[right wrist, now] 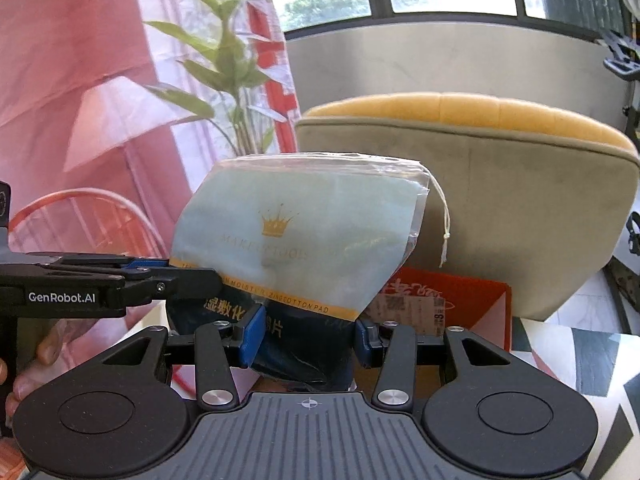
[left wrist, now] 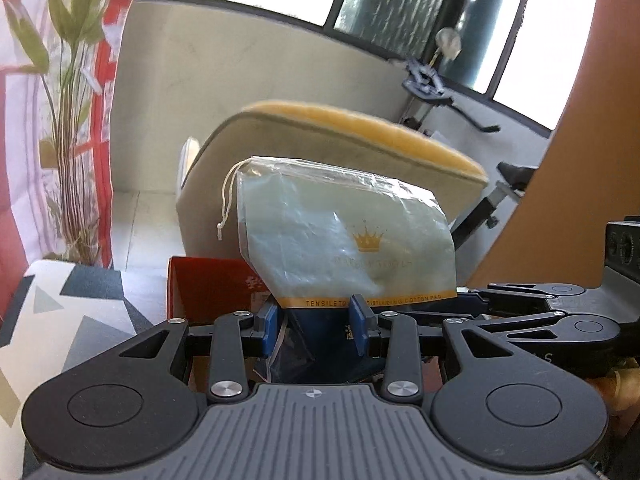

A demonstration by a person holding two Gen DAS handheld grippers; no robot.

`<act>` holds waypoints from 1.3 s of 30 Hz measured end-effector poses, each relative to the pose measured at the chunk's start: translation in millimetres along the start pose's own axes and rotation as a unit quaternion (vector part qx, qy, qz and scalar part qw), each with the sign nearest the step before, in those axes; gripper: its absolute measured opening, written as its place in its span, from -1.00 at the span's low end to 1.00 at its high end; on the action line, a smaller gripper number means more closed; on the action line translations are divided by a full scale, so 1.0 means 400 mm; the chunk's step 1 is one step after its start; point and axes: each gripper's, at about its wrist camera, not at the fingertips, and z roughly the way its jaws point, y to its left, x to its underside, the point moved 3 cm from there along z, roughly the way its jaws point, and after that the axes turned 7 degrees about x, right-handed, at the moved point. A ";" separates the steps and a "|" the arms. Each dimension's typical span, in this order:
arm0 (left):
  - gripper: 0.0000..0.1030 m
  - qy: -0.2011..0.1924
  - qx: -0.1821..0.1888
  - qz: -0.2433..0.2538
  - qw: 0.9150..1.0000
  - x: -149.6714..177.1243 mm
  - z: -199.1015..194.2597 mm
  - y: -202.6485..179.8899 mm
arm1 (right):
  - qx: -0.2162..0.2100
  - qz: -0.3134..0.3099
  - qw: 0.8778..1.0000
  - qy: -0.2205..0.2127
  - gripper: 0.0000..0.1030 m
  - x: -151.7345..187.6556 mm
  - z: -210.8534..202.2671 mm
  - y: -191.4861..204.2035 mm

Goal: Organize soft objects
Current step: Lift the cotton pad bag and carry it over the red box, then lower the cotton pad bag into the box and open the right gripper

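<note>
A pale blue cotton pad bag (left wrist: 340,240) with a gold crown, a drawstring top and a dark blue lower part stands upright in the air between both grippers. My left gripper (left wrist: 316,322) is shut on its dark lower part. My right gripper (right wrist: 308,338) is also shut on the lower part of the bag (right wrist: 296,232). The left gripper's fingers (right wrist: 176,276) reach in from the left of the right wrist view, against the bag's lower edge. The right gripper's fingers (left wrist: 520,304) show at the right of the left wrist view.
A red cardboard box (left wrist: 212,288) lies just behind the bag; it also shows in the right wrist view (right wrist: 452,300). A beige chair with a yellow cushion (right wrist: 500,200) stands behind. A potted plant (left wrist: 72,120) and red-white curtain are at the left. A patterned tabletop (left wrist: 64,320) lies below.
</note>
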 end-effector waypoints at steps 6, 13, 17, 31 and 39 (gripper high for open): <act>-0.25 0.061 -0.003 -0.043 0.997 0.018 0.112 0.048 | 0.007 0.046 0.998 0.046 -0.19 0.010 0.113 -0.059; -0.25 0.137 -0.005 -0.048 0.989 0.068 0.221 0.057 | 0.027 0.082 0.988 0.128 -0.20 0.088 0.206 -0.117; -0.25 0.167 -0.009 -0.051 0.985 0.100 0.247 0.058 | 0.034 0.085 0.982 0.166 -0.21 0.128 0.233 -0.127; -0.24 0.211 -0.025 -0.057 0.975 0.144 0.268 0.091 | 0.040 0.096 0.967 0.232 -0.21 0.180 0.313 -0.102; -0.24 0.209 -0.041 -0.050 0.976 0.142 0.260 0.103 | 0.048 0.102 0.964 0.241 -0.21 0.180 0.328 -0.102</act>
